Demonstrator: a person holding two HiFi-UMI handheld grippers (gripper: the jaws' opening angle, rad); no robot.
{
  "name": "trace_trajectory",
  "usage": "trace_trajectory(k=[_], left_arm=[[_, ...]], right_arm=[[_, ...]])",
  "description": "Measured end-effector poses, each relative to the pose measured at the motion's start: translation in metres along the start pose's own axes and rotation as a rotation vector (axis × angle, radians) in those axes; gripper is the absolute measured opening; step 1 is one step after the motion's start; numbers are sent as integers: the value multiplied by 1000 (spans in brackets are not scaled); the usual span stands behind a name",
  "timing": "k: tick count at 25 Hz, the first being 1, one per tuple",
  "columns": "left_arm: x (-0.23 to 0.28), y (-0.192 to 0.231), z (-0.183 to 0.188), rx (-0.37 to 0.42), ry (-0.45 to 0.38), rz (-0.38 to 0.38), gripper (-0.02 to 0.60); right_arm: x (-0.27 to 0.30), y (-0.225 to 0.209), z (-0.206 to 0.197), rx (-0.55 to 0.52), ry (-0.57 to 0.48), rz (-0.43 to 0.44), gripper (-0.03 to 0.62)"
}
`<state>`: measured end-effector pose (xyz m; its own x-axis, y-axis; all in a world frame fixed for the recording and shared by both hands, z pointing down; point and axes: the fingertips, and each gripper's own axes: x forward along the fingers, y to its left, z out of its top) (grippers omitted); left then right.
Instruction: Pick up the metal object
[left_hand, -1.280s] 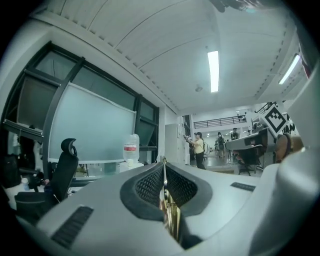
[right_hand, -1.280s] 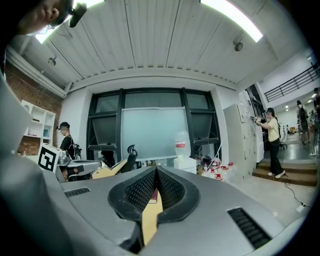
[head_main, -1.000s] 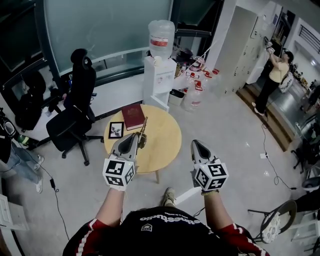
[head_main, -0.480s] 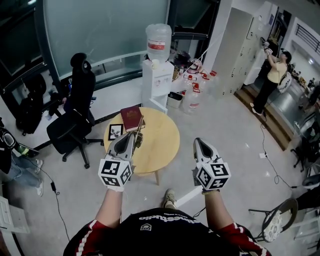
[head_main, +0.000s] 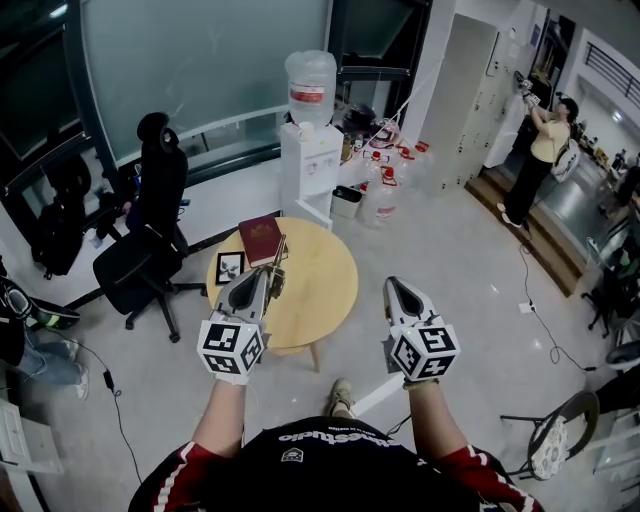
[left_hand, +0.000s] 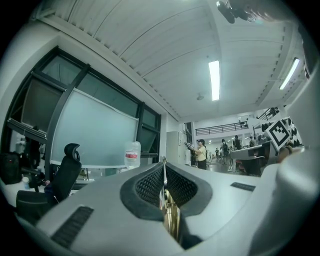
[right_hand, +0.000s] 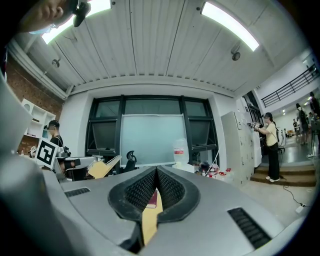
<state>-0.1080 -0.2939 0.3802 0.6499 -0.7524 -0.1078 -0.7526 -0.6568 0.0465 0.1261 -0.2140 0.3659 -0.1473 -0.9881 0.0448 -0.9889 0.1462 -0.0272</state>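
Left gripper (head_main: 260, 284) clamps a brass object (head_main: 283, 256), mostly hidden between its jaws. Right gripper (head_main: 393, 286) is closed, empty.

Book (head_main: 261, 238) and frame (head_main: 231, 266) lie on the table (head_main: 325, 300), dispenser (head_main: 309, 165) behind, chair (head_main: 145, 240) left; metal object (head_main: 279, 258) in the left gripper (head_main: 266, 277) above it.

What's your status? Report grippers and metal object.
Left gripper shut on slim gold metal object, held above round wooden table. Right gripper shut, empty. Nothing in the way.
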Motion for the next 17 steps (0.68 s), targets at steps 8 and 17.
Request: trace_trajectory(k=[8,17], left_arm=[[3,2,0,-7,-1,-4,20],[5,-3,-2,0,-4,-11,20]], right_arm=[[0,-1,2,6,4,-1,29],[-1,0,-1,9,10,10,29]])
